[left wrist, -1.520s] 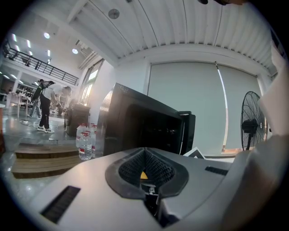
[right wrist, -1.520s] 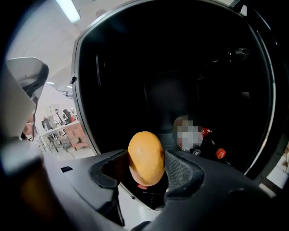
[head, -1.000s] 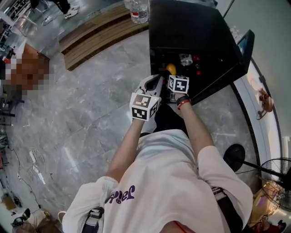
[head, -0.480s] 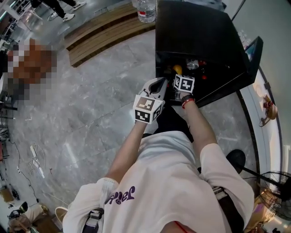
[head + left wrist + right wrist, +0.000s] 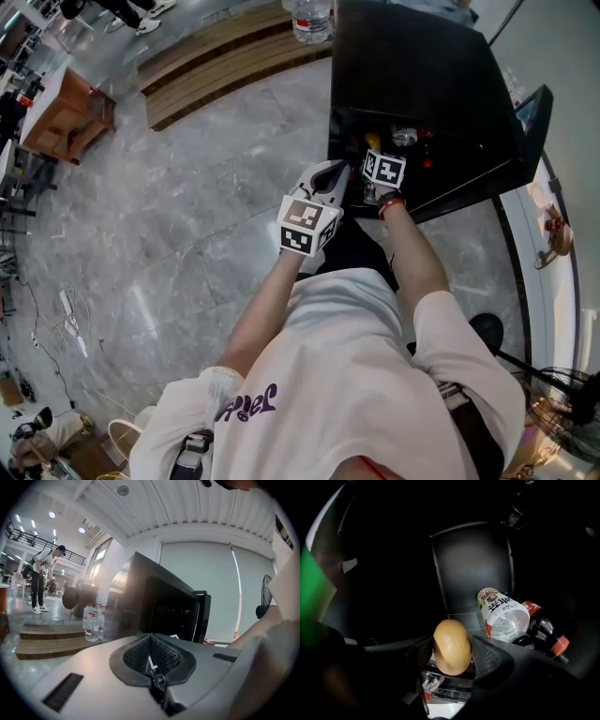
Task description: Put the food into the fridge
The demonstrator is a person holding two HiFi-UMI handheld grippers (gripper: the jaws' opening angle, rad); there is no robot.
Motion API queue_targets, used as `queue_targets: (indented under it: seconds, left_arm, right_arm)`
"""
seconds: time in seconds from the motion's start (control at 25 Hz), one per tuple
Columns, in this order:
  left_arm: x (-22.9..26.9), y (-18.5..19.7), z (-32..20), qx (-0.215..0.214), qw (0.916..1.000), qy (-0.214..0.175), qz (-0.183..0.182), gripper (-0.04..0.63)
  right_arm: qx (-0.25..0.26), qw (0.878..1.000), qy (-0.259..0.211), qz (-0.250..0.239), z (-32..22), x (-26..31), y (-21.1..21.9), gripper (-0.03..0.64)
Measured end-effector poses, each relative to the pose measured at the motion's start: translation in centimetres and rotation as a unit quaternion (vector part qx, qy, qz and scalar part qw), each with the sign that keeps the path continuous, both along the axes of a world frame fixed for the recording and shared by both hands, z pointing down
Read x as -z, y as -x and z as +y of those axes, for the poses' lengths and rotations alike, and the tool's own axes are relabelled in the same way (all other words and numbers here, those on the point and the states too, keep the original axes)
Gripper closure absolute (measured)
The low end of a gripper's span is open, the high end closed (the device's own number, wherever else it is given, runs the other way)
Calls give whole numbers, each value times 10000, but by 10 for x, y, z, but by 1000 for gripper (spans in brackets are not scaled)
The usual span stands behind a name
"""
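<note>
A small black fridge (image 5: 422,66) stands on the floor with its door (image 5: 530,117) swung open to the right. My right gripper (image 5: 451,651) is shut on an orange-yellow oval food item (image 5: 451,646), which shows as a yellow spot (image 5: 373,142) in the head view, held inside the dark fridge cavity. My left gripper (image 5: 151,660) is shut with nothing between its jaws. It hangs just outside the fridge's front (image 5: 319,183), left of the right gripper (image 5: 380,169).
Inside the fridge lie a clear bottle with a red-and-white label (image 5: 502,613) and a dark bottle with a red cap (image 5: 546,630). Water bottles (image 5: 311,19) stand by wooden steps (image 5: 216,56) behind the fridge. A person (image 5: 40,581) stands far off. A fan (image 5: 567,398) is at the right.
The right gripper with the yellow food has pushed a little further into the fridge. The left gripper has barely moved. The head camera has shifted slightly.
</note>
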State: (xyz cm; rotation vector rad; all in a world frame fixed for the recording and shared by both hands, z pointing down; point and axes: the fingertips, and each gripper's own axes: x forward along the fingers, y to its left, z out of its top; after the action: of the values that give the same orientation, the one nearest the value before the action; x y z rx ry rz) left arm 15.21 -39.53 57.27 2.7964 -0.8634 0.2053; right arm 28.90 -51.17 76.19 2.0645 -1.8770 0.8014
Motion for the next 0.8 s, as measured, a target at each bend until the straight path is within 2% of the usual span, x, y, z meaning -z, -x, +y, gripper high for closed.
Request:
queue_targets:
  seconds: [0.2, 0.8]
  left_arm:
    - [-3, 1, 0, -21, 10000, 38, -17, 578]
    - [7, 1, 12, -81, 9999, 129, -75, 578]
  right_arm:
    - [71, 9998, 53, 175, 1, -1, 1, 333]
    - [65, 9999, 80, 32, 28, 17, 3, 313]
